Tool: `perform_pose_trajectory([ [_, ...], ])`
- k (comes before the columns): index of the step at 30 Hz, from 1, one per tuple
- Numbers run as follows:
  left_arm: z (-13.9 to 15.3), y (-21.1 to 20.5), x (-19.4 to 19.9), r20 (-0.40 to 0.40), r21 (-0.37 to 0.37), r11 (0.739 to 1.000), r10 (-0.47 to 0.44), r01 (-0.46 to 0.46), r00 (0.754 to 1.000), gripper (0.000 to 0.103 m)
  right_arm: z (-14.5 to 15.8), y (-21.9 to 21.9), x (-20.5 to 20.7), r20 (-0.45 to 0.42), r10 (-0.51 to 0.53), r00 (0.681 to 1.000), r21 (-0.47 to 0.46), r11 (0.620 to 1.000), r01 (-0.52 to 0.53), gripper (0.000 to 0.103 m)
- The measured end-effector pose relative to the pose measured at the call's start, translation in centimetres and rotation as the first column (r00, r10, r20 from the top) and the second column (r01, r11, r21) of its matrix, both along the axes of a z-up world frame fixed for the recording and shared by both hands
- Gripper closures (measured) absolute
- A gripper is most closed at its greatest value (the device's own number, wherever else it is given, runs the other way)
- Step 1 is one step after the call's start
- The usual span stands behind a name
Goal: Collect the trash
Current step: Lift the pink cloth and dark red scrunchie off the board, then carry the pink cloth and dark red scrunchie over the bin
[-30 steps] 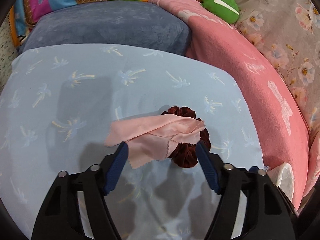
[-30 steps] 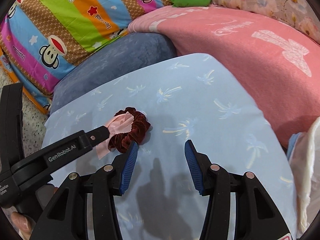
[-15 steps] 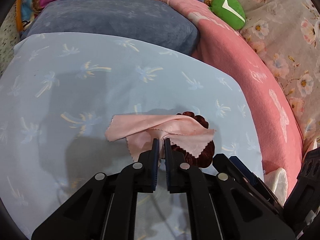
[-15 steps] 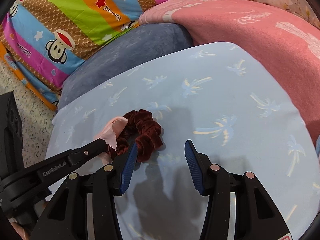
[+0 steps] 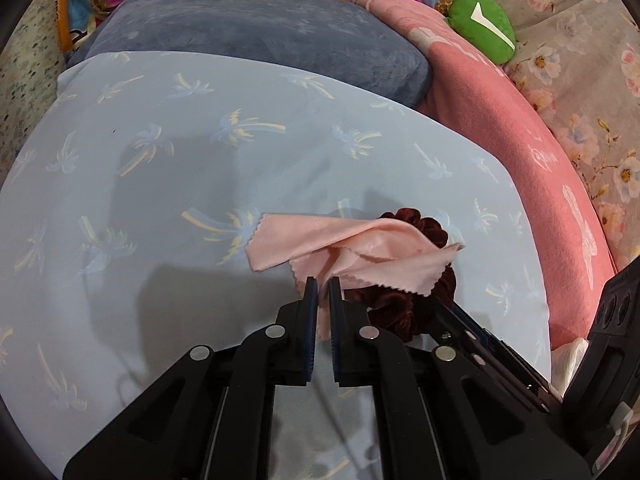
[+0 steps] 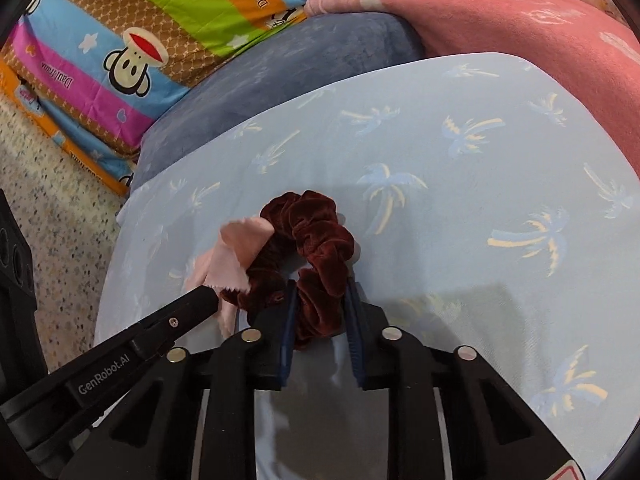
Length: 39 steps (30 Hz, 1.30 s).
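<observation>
Right wrist view: one dark red velvet scrunchie [image 6: 316, 248] lies on a light blue pillow [image 6: 460, 208] printed with palm trees, and the right tongs [image 6: 320, 312] have just been closing on it, blue pads pressed against its near loop from both sides. One pink cloth [image 6: 232, 256] with a zigzag-cut edge lies partly over the scrunchie's left side. The left tongs [image 6: 208, 300] come in from the lower left, tip at the cloth; white lettering on the arm reads "GenRobot.AI".

Left wrist view: same pink cloth [image 5: 360, 248] draped over the scrunchie [image 5: 400, 304], left tongs [image 5: 323, 284] clamped shut on a fold of the cloth at its near edge. The right tongs' black arm [image 5: 480, 344] enters from the lower right, reaching the scrunchie.

Around them: one grey-blue plush cushion [image 6: 288, 68] behind the pillow, touching it. One pink blanket [image 6: 520, 20] with white print to the right; print too distorted to read. One striped multicolour quilt [image 6: 132, 40] with cartoon monkey faces, stars and hearts; its repeated writing appears upside down and cannot be read reliably. One green plush item [image 5: 484, 28] with a white check-shaped mark lies against floral fabric [image 5: 580, 92] at the far right. Speckled terrazzo floor [image 6: 60, 208] shows at the left. Something white [image 5: 572, 364], crumpled, sits at the pillow's right edge; cannot tell what.
</observation>
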State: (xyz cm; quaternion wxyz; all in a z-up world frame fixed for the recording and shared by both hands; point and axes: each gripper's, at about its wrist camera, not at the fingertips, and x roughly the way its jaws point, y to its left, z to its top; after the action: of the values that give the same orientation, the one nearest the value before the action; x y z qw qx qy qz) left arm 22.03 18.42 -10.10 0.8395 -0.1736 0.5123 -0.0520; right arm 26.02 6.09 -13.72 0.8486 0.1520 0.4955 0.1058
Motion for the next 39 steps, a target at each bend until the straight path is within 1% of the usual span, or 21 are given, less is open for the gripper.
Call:
perform_pose_trajectory([
  [5,0.2,-0.1,-1.1,0.007,0.016,1.000,-0.017,0.017,1.000,0.099,2.1,-1.2,-2.5,0.047,-0.030,0.998,-0.041,0.999,0.032,0.088],
  [9,0.2,-0.7,-2.0,0.001,-0.015,0.999,-0.040,0.040,0.999,0.099,3.7,-3.1,-4.8,0.077,-0.068,0.995,-0.050,0.996,0.072,0.088],
  [12,0.4,-1.7,-2.9,0.005,-0.059,0.995,-0.082,0.082,0.997,0.099,4.5,-4.8,-6.8,0.090,-0.104,0.990,-0.053,0.993,0.109,0.088],
  [13,0.4,-2.1,-3.1,0.000,-0.081,0.992,-0.095,0.094,0.996,0.097,4.6,-5.4,-7.3,0.089,-0.122,0.988,-0.051,0.991,0.127,0.088],
  [14,0.3,-2.6,-3.1,-0.009,-0.091,0.991,-0.104,0.103,0.994,0.094,4.6,-6.1,-7.8,0.089,-0.141,0.986,-0.044,0.988,0.146,0.088],
  [15,0.1,-3.0,-3.0,-0.019,-0.086,0.991,-0.108,0.106,0.994,0.080,4.6,-6.7,-8.2,0.090,-0.154,0.984,-0.038,0.987,0.158,0.088],
  [16,0.0,-3.5,-2.9,-0.026,-0.070,0.992,-0.108,0.106,0.994,0.061,4.7,-7.3,-8.6,0.091,-0.168,0.982,-0.033,0.985,0.172,0.088],
  [18,0.0,-4.2,-2.7,-0.017,-0.026,0.996,-0.087,0.087,0.996,0.040,4.8,-8.3,-9.2,0.093,-0.185,0.978,-0.027,0.982,0.188,0.088],
  [20,-0.2,-5.1,-2.3,-0.014,-0.007,0.996,-0.089,0.089,0.996,0.035,4.9,-9.0,-9.5,0.098,-0.199,0.975,-0.030,0.979,0.202,0.088],
  [21,-0.5,-5.6,-1.9,-0.023,0.002,0.996,-0.091,0.091,0.996,0.029,5.0,-9.3,-9.7,0.101,-0.204,0.974,-0.032,0.978,0.208,0.088],
  [23,-0.9,-6.7,-1.3,-0.028,0.065,0.995,-0.076,0.077,0.997,0.022,5.1,-9.8,-9.8,0.102,-0.211,0.972,-0.030,0.976,0.215,0.088],
  [24,-1.0,-7.5,-1.0,-0.025,0.119,0.990,-0.072,0.075,0.997,0.020,5.1,-10.0,-9.8,0.102,-0.216,0.971,-0.027,0.975,0.220,0.088],
  [26,-1.4,-8.4,-0.5,-0.023,0.182,0.980,-0.073,0.076,0.997,0.019,4.9,-10.3,-9.8,0.097,-0.218,0.971,-0.023,0.975,0.221,0.088],
  [28,-1.5,-9.2,-0.2,-0.015,0.230,0.970,-0.074,0.076,0.997,0.019,4.8,-10.6,-9.8,0.095,-0.221,0.971,-0.023,0.974,0.224,0.088],
  [29,-1.6,-9.4,-0.2,-0.008,0.250,0.965,-0.076,0.076,0.997,0.023,4.8,-10.6,-9.9,0.094,-0.223,0.970,-0.024,0.974,0.226,0.088],
  [31,-1.4,-9.9,-0.4,0.016,0.316,0.945,-0.092,0.082,0.996,0.052,4.7,-10.7,-9.8,0.090,-0.226,0.970,-0.023,0.973,0.228,0.088],
  [32,-1.2,-9.9,-0.6,0.021,0.308,0.947,-0.101,0.090,0.995,0.061,4.7,-10.7,-9.9,0.088,-0.227,0.970,-0.024,0.973,0.230,0.088],
  [33,-1.1,-9.7,-0.8,0.020,0.298,0.950,-0.098,0.088,0.995,0.085,4.6,-10.8,-10.0,0.088,-0.229,0.970,-0.023,0.973,0.231,0.088],
  [34,-1.1,-9.3,-0.9,0.010,0.266,0.959,-0.107,0.100,0.994,0.096,4.6,-10.9,-10.1,0.087,-0.228,0.970,-0.021,0.973,0.231,0.088],
  [35,-1.0,-9.1,-0.9,0.002,0.241,0.965,-0.110,0.107,0.994,0.099,4.6,-10.9,-10.3,0.087,-0.228,0.970,-0.020,0.973,0.231,0.088],
  [39,-0.6,-8.0,-2.2,-0.009,0.171,0.979,-0.108,0.108,0.994,0.100,5.1,-10.9,-11.2,0.094,-0.226,0.970,-0.011,0.973,0.228,0.088],
])
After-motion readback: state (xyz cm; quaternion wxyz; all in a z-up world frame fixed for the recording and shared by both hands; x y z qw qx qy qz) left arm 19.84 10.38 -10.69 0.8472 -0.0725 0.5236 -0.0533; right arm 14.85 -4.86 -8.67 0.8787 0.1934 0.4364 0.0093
